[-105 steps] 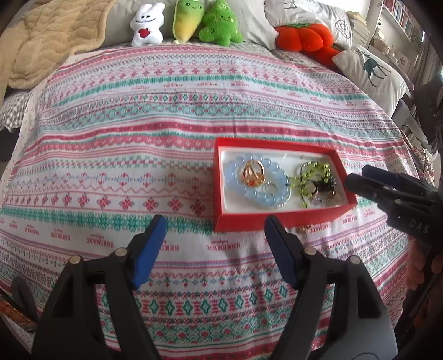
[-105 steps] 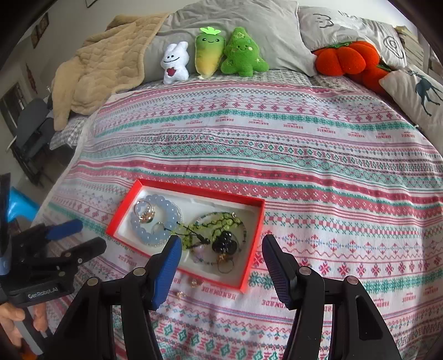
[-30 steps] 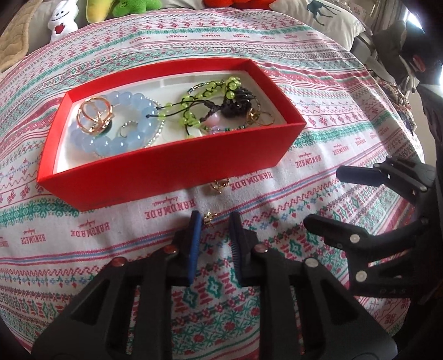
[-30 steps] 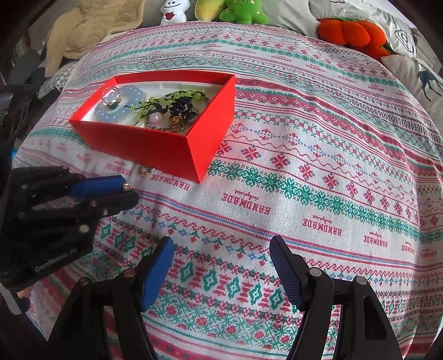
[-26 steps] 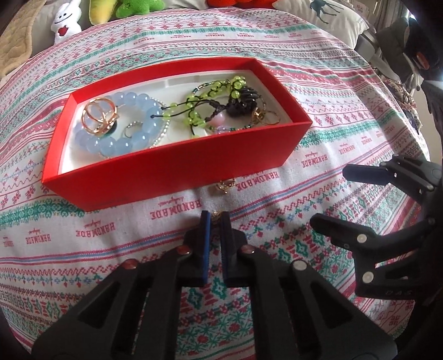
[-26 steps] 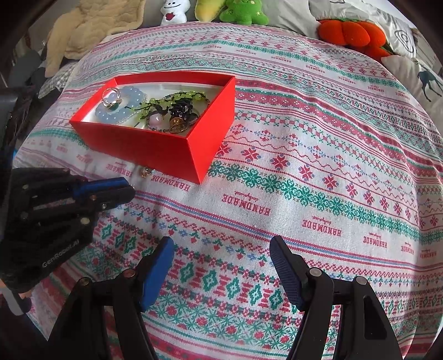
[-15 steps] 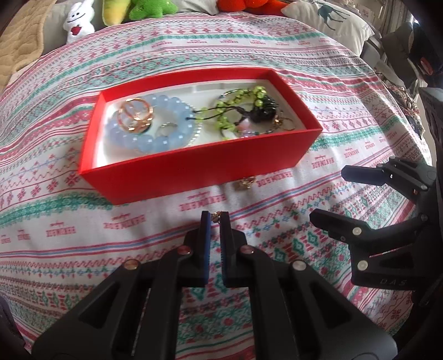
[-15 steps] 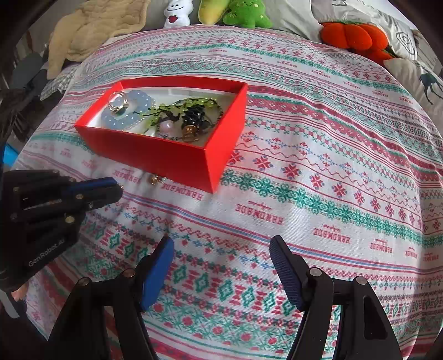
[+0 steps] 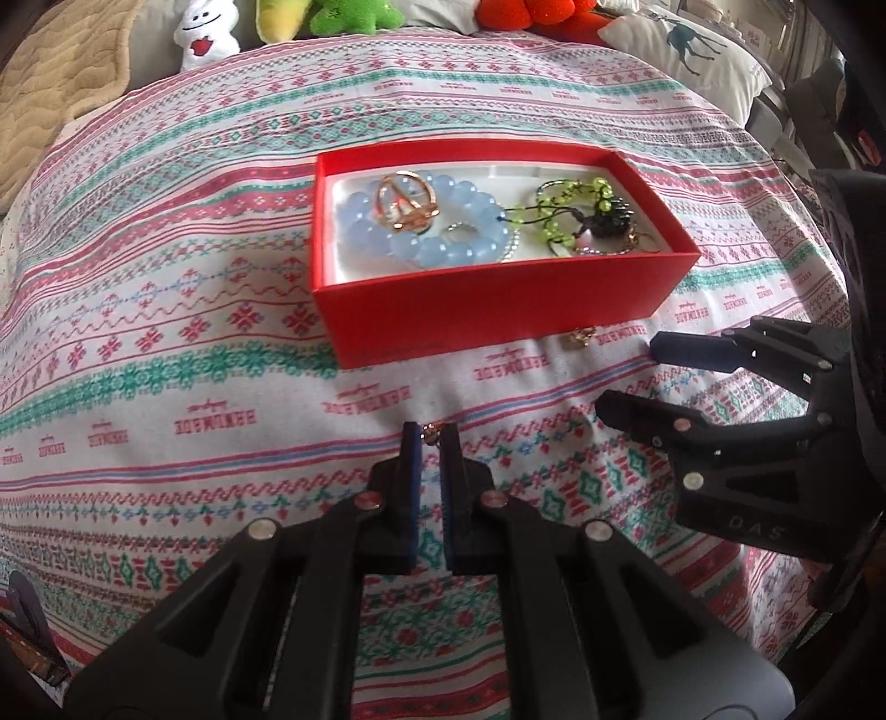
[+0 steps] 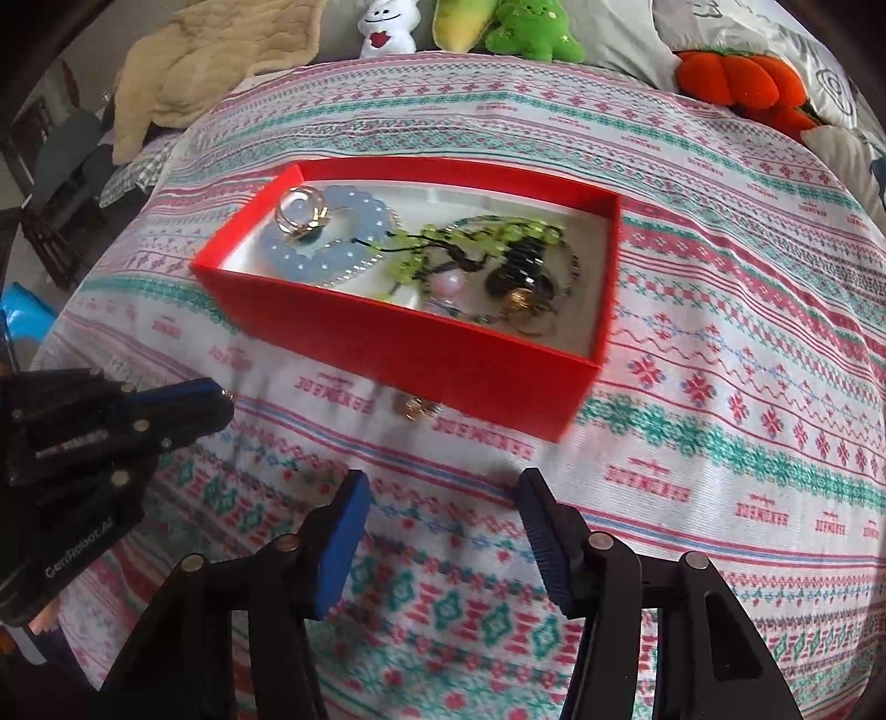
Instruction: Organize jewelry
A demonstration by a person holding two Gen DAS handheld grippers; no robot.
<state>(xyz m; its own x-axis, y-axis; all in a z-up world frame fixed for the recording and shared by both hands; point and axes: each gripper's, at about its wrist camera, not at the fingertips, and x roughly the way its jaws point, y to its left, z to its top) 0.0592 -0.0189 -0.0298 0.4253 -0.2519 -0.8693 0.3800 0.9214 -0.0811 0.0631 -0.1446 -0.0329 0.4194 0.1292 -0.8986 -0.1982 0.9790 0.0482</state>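
Observation:
A red box (image 9: 487, 310) sits on the patterned bedspread, holding a blue bead bracelet (image 9: 421, 243), a gold ring (image 9: 407, 202) and a green bead bracelet (image 9: 576, 205). My left gripper (image 9: 431, 429) is shut on a small gold piece (image 9: 429, 433) at its tips, just above the spread in front of the box. A second small gold piece (image 10: 418, 407) lies on the spread against the box's front wall (image 10: 415, 354). My right gripper (image 10: 446, 487) hovers short of that piece. Its jaws are closing with nothing between them. The left gripper (image 10: 213, 401) shows at the right wrist view's left edge.
Plush toys (image 10: 498, 25) and an orange cushion (image 10: 736, 77) line the far end of the bed, and a beige blanket (image 10: 210, 55) lies at the far left. The right gripper (image 9: 628, 375) is close to the box's right front corner.
The left gripper closed on the small gold piece and carried it leftward along the box front. The right gripper came closer to the box and its jaws narrowed.

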